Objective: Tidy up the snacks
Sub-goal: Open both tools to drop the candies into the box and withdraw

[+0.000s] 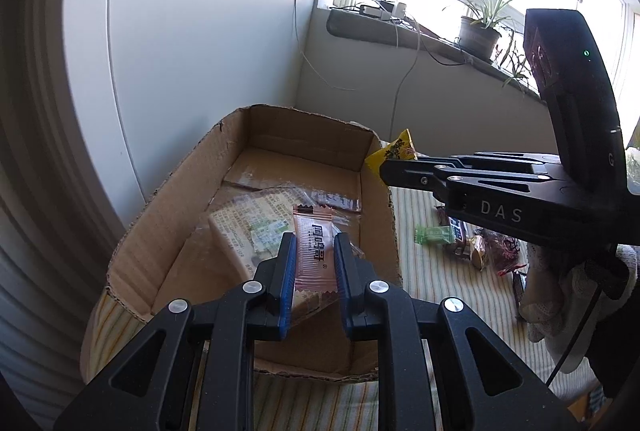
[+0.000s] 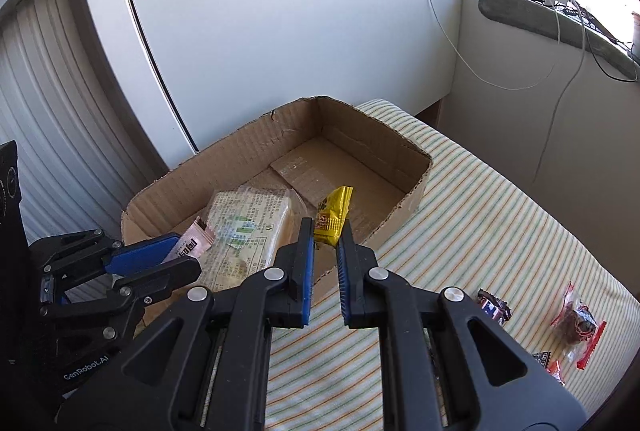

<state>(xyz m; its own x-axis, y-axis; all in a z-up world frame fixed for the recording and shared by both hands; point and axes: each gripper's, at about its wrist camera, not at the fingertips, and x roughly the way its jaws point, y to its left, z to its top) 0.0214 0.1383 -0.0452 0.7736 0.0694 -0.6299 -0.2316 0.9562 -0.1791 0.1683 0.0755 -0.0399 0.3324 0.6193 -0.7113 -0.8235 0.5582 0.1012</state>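
Left gripper [image 1: 315,251] clamps a pink bar [image 1: 314,251] over the cardboard box [image 1: 160,199], right gripper [image 2: 325,243] pinches a yellow packet [image 2: 333,217] at its rim, one big pack [image 2: 244,227] already in, approx several snacks [image 2: 576,323] left on the striped cloth [image 2: 500,211]

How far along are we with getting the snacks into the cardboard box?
Done: one large clear-wrapped pack lies in the cardboard box. In hand: the left gripper is shut on a pink sachet and the right gripper on a yellow packet, both over the box. Left: a green candy, a red-wrapped snack and a few dark wrapped pieces remain on the striped cloth.
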